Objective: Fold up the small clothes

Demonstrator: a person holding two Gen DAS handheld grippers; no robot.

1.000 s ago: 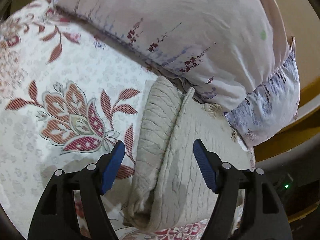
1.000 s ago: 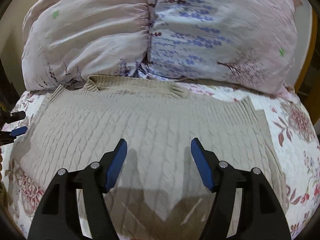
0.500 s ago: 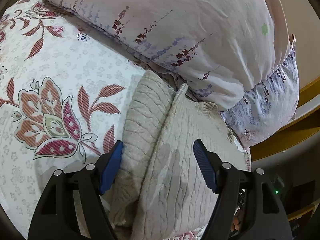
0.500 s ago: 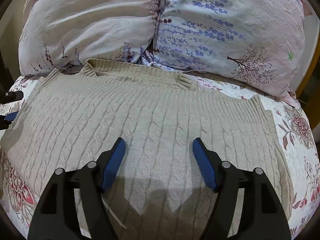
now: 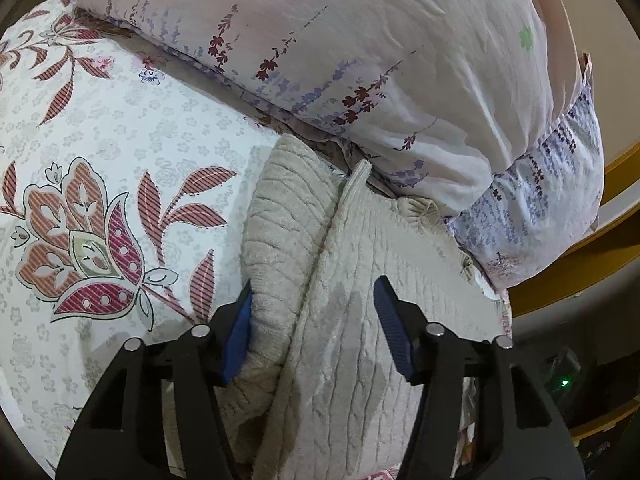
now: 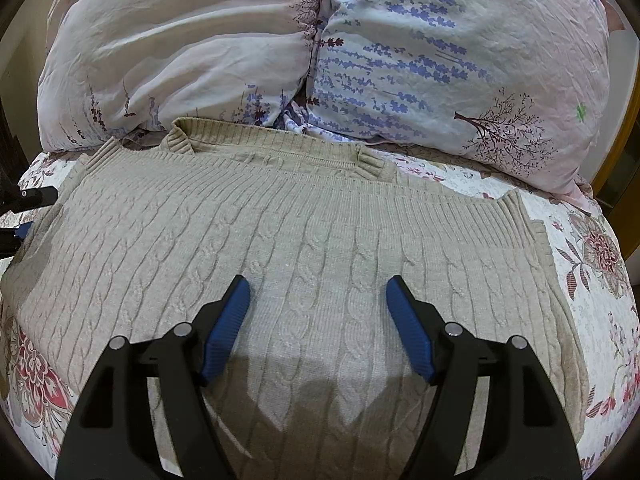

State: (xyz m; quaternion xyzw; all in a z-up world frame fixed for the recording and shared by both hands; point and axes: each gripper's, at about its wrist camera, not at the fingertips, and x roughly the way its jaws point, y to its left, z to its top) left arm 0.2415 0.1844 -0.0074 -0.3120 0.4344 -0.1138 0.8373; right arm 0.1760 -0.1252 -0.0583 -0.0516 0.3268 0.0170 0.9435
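I see the beige cable-knit sweater lying flat, its side folded over, beneath my left gripper and right gripper, both spread apart.

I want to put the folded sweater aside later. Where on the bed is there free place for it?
The floral bedsheet lies bare left of the beige sweater, below the pillows. A narrower bare strip of sheet shows right of the sweater. The head of the bed is crowded: the sweater's collar reaches the pillows.
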